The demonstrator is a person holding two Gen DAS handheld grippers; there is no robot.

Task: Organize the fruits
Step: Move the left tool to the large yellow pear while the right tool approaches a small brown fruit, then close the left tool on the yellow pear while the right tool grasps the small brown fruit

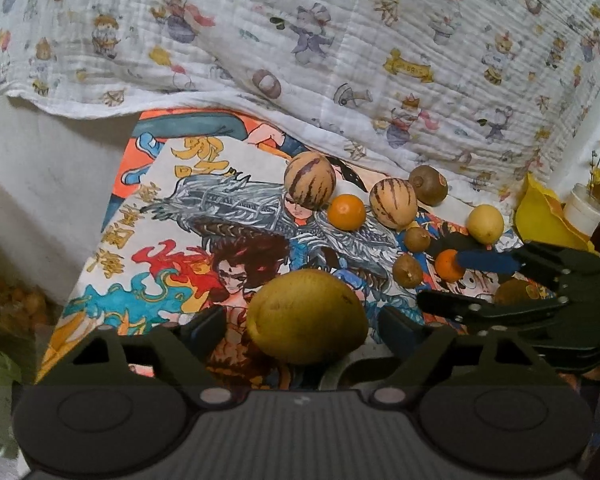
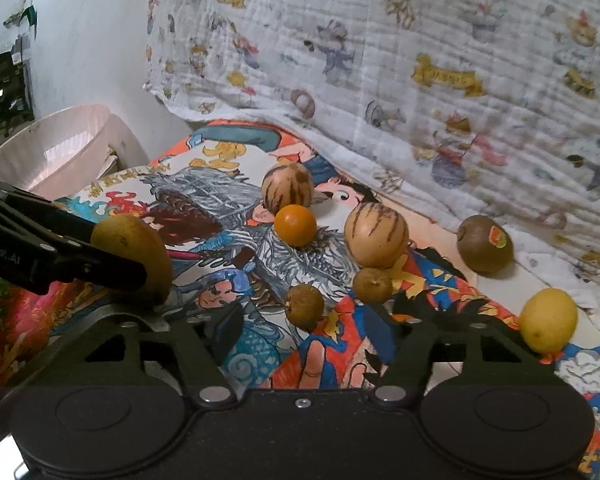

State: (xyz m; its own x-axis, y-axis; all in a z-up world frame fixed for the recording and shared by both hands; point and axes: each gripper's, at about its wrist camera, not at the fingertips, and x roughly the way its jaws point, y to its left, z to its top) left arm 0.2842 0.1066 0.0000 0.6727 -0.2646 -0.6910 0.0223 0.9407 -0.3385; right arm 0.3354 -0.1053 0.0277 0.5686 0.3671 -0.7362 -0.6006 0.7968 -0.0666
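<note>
Nearest the left gripper [image 1: 302, 326], a large yellow-green citrus [image 1: 306, 316] is bracketed by parted jaws, grasp apparently pending; beyond it, the right gripper [image 1: 440, 280] is closing around a small orange [image 1: 449, 266], pad contact unconfirmed.

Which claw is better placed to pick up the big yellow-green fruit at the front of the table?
Left. The big yellow-green fruit sits right between the left claw fingers. The right claw is off to the side, straddling a small orange.
</note>
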